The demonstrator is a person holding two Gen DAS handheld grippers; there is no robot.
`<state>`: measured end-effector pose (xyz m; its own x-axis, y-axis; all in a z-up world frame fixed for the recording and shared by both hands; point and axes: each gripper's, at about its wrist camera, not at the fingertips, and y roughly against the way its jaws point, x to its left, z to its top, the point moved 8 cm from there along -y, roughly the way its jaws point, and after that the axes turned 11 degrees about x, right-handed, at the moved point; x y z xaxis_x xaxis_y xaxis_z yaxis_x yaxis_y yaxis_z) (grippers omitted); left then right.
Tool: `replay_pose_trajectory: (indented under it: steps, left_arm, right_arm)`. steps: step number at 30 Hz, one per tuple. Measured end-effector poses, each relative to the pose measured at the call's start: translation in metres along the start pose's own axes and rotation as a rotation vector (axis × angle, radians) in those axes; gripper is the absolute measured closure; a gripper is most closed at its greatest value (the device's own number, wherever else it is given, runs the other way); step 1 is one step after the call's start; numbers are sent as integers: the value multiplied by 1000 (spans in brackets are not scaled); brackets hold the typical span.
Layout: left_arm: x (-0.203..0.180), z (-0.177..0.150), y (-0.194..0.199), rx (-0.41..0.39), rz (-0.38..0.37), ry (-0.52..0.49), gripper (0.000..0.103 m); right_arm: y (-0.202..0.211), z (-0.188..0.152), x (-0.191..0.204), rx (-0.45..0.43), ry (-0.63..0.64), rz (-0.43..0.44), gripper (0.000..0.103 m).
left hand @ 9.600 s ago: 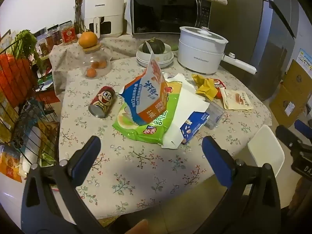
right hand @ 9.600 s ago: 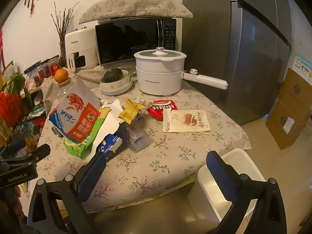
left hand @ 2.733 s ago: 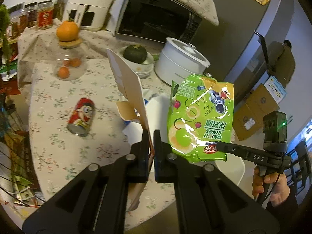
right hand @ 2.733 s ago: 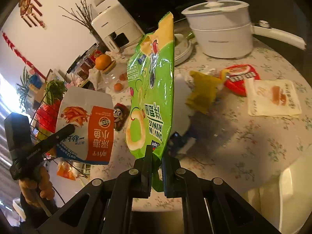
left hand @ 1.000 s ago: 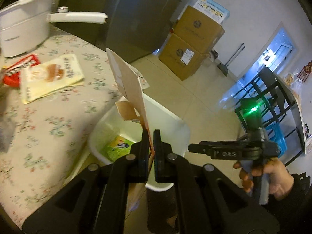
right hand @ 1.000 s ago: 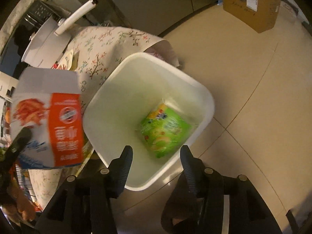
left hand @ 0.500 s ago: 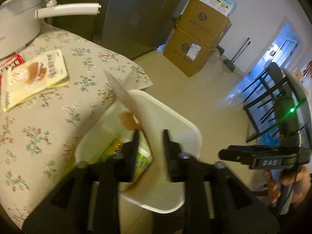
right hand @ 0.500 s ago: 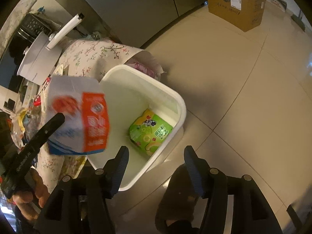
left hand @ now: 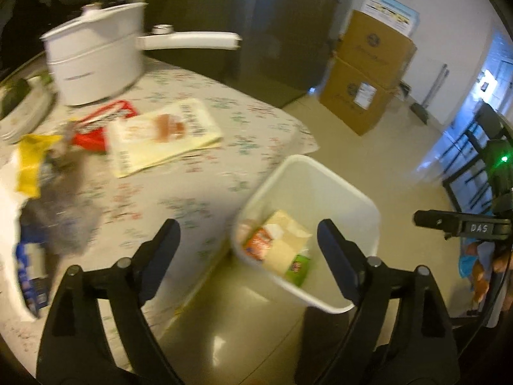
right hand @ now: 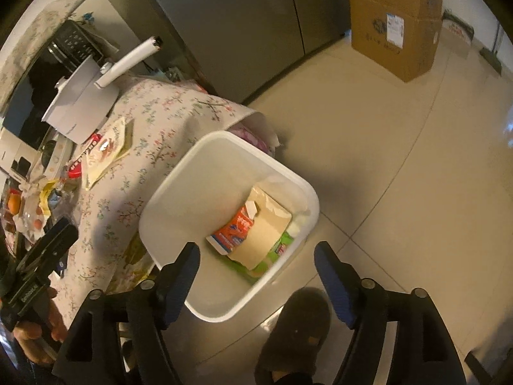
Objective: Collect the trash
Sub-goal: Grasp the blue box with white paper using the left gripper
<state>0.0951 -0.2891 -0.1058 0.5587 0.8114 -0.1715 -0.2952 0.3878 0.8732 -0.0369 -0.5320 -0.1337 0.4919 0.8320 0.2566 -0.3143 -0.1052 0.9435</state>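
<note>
Both the left gripper (left hand: 247,240) and the right gripper (right hand: 256,263) hang with jaws apart, empty, above the white plastic bin (right hand: 166,189) holding an orange-and-white carton (right hand: 253,231). Wrappers left on the floral-clothed table (left hand: 198,173) beside the bin could slide off its edge if swept carelessly.

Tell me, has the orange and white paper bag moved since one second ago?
Yes. It left the left gripper and now lies down inside the white bin.

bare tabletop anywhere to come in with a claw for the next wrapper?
Bare floral tablecloth lies along the table edge, between the cream noodle packet and the white plastic bin. The strip right of the white electric pot is bare too. The far left is crowded: yellow wrapper, red wrapper and clear plastic overlap.
</note>
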Motion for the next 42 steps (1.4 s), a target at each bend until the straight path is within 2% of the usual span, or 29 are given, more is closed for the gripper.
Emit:
replay_pose_trajectory:
  steps: [9,16,25,31,42]
  left_arm:
    - [61,-15,42,-26,108,48,4]
    - [112,-32,67,-3,172,111,3]
    - [187,-61,99,-17,262,176,1]
    - [230,-83,112,-12,284,234,1]
    - [294,-105,121,-6,301,357,1]
  right_arm:
    - [12,9,58,-67,115,-54,19]
    - [20,13,131,-125,230,-56,16]
    - [8,5,231,-134,379,-27,15]
    - [-8,-3,292,-131,464,-13,15]
    - [-39,-15,371,-117,567,9,14]
